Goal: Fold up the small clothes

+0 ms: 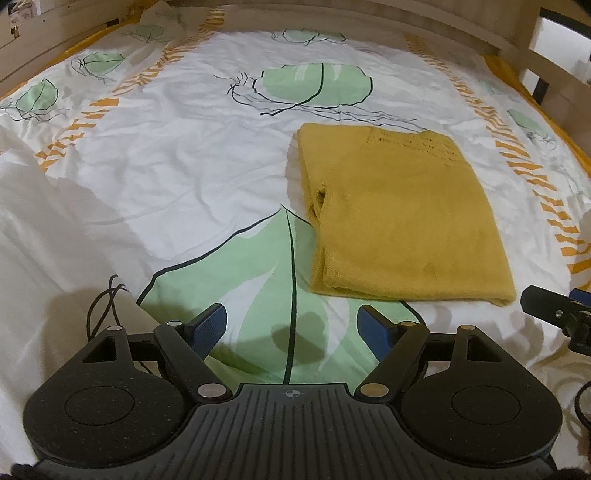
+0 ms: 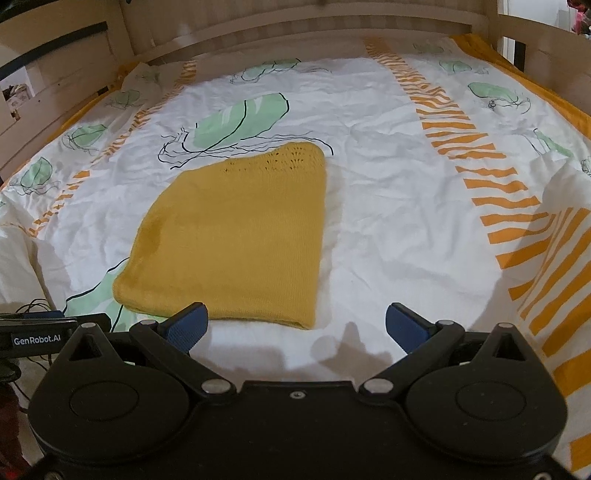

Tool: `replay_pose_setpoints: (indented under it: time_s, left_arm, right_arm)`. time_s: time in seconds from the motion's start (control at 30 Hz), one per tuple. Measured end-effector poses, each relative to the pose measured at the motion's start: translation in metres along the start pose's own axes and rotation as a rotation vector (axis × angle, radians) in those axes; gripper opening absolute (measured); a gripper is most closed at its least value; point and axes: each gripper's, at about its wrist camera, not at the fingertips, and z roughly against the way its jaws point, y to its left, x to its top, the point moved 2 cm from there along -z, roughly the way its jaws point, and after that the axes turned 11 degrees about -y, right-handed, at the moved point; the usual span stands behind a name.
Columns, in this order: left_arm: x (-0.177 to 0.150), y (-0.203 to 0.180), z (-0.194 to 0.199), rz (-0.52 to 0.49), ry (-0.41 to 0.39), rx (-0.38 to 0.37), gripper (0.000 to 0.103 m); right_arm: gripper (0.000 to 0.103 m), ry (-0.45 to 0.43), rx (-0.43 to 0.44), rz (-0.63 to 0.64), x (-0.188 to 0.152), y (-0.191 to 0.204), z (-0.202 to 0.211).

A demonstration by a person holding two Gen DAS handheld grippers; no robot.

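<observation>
Mustard-yellow knit fabric makes the sweater (image 1: pixel 402 218), which lies folded flat into a neat, nearly rectangular packet on the bed sheet (image 1: pixel 184 166). Its weave is fine and even, with a band of small open holes near the far edge, and along one side the folded layers show as soft, rounded edges. The sheet is thin white cotton, slightly wrinkled, printed with pale green leaves outlined in black and with rows of orange stripes. A light wooden bed frame (image 2: pixel 295 22) curves around the far side. The left tool (image 1: pixel 291 328) is spread wide, with nothing between its blue ribbed pads, and it hangs over a green leaf near the sweater's front corner. The right tool (image 2: pixel 297 326) is also spread wide and empty, just before the sweater's near edge.
</observation>
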Motion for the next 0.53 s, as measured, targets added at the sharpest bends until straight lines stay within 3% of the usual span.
replay_pose_setpoints:
  time_s: [0.53]
  left_arm:
    - [0.0012,-0.0019,-0.0030,-0.011,0.019,0.000,0.077]
  right_arm:
    - [0.102,0.007,0.004,-0.010,-0.0015,-0.0004,-0.0019]
